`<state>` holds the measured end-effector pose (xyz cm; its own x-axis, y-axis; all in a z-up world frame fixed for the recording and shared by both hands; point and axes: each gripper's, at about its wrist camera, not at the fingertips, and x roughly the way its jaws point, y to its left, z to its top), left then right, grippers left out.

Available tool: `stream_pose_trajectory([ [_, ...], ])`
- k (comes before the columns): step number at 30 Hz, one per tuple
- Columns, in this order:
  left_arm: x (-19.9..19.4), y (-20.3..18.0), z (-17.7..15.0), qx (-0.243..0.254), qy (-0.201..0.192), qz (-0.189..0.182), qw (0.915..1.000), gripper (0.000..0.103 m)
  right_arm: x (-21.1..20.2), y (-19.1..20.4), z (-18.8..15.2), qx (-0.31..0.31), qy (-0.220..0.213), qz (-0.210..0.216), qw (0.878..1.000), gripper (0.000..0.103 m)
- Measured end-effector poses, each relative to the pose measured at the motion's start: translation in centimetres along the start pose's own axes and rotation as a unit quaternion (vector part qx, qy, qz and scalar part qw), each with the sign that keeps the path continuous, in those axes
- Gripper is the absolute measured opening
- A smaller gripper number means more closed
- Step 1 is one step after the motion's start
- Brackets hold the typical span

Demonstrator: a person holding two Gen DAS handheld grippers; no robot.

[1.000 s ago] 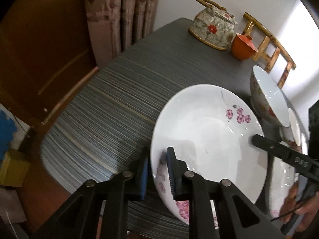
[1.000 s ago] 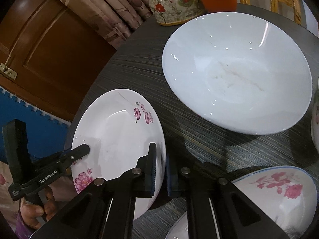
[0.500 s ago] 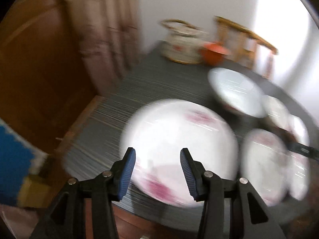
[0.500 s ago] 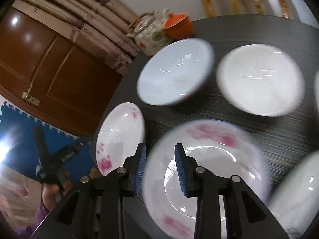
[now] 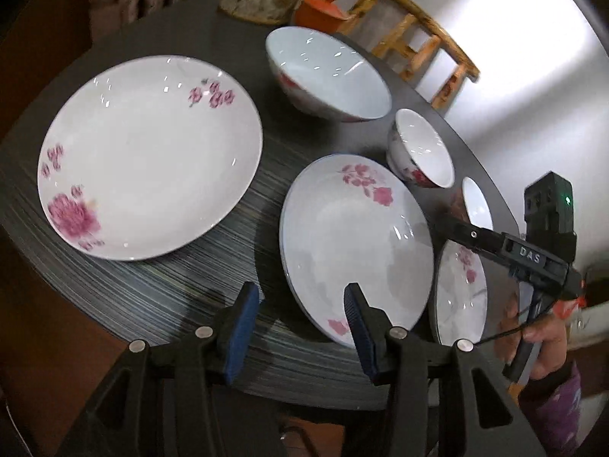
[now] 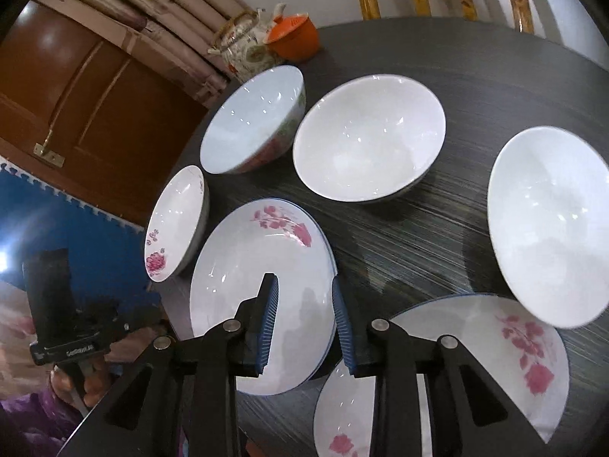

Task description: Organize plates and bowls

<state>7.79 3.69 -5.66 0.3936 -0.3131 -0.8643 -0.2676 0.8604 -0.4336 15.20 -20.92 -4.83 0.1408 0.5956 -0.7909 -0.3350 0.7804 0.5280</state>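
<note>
A large white plate with pink flowers (image 5: 152, 160) lies flat at the table's left. A blue-rimmed flowered plate (image 5: 357, 247) lies to its right. My left gripper (image 5: 300, 327) is open and empty, above the table edge between these two plates. My right gripper (image 6: 304, 323) is open and empty, its jaws either side of the blue-rimmed plate's (image 6: 262, 301) right rim. A second flowered plate (image 6: 456, 377) lies at the lower right. A floral bowl (image 6: 251, 137) and two white bowls (image 6: 369, 144) (image 6: 552, 224) stand behind.
A floral teapot (image 6: 247, 49) and an orange lidded cup (image 6: 295, 38) stand at the far table edge. A wooden chair (image 5: 415, 42) is behind the table. Two small bowls (image 5: 420, 148) stand at the right. The dark round table (image 6: 495, 76) ends close to both grippers.
Both grippers let go of the large flowered plate, which now lies flat on the table. Both opened and pulled back, the right one moving over to the blue-rimmed plate.
</note>
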Motion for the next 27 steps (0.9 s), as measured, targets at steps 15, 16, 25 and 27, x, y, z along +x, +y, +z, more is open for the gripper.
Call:
stream_pose_trajectory([
  [15, 3.3, 0.3, 0.3, -0.031, 0.008, 0.022, 0.9992, 0.047, 3.1, -1.7, 1.0, 0.002, 0.048, 0.024, 0.999, 0.014],
  [16, 3.4, 0.2, 0.3, -0.029, 0.008, 0.025, 0.9992, 0.047, 3.2, -1.7, 1.0, 0.0, 0.05, 0.022, 0.999, 0.012],
  [25, 4.5, -0.5, 0.5, 0.009, 0.01, 0.032, 0.9994, 0.013, 4.0, -2.0, 0.4, 0.005, 0.052, 0.01, 0.999, 0.007],
  [27, 4.5, -0.7, 0.5, 0.024, 0.007, 0.036, 0.9991, 0.013, 4.0, -1.7, 0.1, 0.003, 0.045, 0.003, 0.999, 0.007],
])
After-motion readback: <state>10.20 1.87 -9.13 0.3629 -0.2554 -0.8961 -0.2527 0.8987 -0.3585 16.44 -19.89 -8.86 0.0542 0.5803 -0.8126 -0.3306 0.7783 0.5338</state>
